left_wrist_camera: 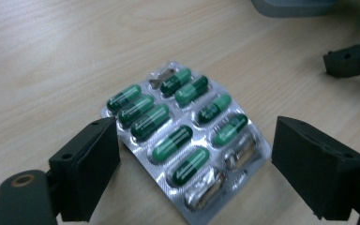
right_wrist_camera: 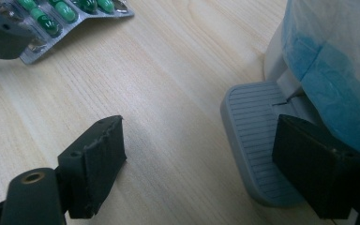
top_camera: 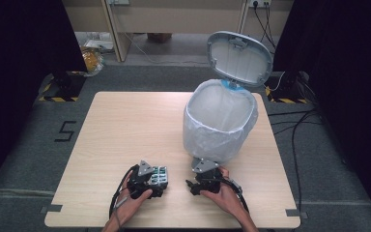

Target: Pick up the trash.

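A blister pack (left_wrist_camera: 185, 140) of green capsules is being straddled, flat on the wooden surface (top_camera: 125, 125), by the released left hand-held gripper (left_wrist_camera: 194, 154); light, thin and slippery, it is probably best pinched by its edges; the right hand-held gripper (right_wrist_camera: 199, 164) is being held spread, empty, against the pedal (right_wrist_camera: 253, 140) of a lined bin (top_camera: 220, 121); grey carpet is lying beyond.
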### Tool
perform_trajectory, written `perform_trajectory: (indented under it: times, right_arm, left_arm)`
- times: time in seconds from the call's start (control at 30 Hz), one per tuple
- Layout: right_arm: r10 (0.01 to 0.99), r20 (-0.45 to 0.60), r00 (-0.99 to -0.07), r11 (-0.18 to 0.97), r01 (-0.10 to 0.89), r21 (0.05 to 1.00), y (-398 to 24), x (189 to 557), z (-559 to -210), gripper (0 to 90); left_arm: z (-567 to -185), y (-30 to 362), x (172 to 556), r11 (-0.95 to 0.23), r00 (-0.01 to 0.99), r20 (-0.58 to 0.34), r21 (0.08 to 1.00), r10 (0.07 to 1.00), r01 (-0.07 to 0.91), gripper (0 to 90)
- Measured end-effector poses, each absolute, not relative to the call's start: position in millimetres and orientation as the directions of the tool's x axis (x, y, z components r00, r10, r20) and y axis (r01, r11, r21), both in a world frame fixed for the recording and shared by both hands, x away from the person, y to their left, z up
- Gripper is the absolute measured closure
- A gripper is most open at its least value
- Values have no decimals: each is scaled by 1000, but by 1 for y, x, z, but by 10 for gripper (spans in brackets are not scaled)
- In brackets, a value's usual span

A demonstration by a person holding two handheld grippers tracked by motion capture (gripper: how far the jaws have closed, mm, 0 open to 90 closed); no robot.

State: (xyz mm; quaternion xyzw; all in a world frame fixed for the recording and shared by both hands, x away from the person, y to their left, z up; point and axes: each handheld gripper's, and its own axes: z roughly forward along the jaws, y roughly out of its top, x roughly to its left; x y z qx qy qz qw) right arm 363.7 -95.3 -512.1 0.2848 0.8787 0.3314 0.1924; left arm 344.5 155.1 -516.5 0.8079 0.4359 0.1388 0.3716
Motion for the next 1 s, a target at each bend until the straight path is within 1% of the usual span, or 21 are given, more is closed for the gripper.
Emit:
perform_trajectory:
  times: [0.47, 0.6, 0.7, 0.73, 0.8, 0.9, 0.93, 1.0]
  right_arm:
    - [625, -150, -766, 621, 372, 690, -95, 364, -512, 175]
    - [624, -150, -767, 622, 371, 690, -95, 364, -512, 175]
    - [624, -150, -767, 622, 371, 690, -95, 364, -512, 175]
    - [624, -150, -767, 622, 371, 690, -96, 364, -512, 175]
    - [623, -150, -767, 622, 370, 690, -96, 364, -512, 175]
    - [624, -150, -767, 622, 371, 690, -96, 364, -512, 175]
    - [623, -150, -768, 622, 370, 690, -96, 364, -512, 175]
    - [623, -150, -767, 622, 370, 690, -96, 364, -512, 175]
  left_arm:
    - [-514, 134, 356, -356, 581, -70, 730, 811, 584, 149]
    - [-515, 128, 360, -355, 571, -71, 718, 818, 598, 148]
    - [-518, 124, 363, -375, 563, -30, 716, 826, 589, 146]
    - [-518, 124, 364, -373, 560, -29, 716, 828, 590, 143]
    - [-517, 124, 364, -375, 561, -27, 717, 827, 587, 176]
    - [-515, 127, 362, -376, 565, -24, 724, 824, 579, 315]
    - [-515, 127, 361, -379, 568, -24, 722, 823, 579, 335]
    - [-514, 127, 361, -385, 577, -29, 717, 816, 581, 336]
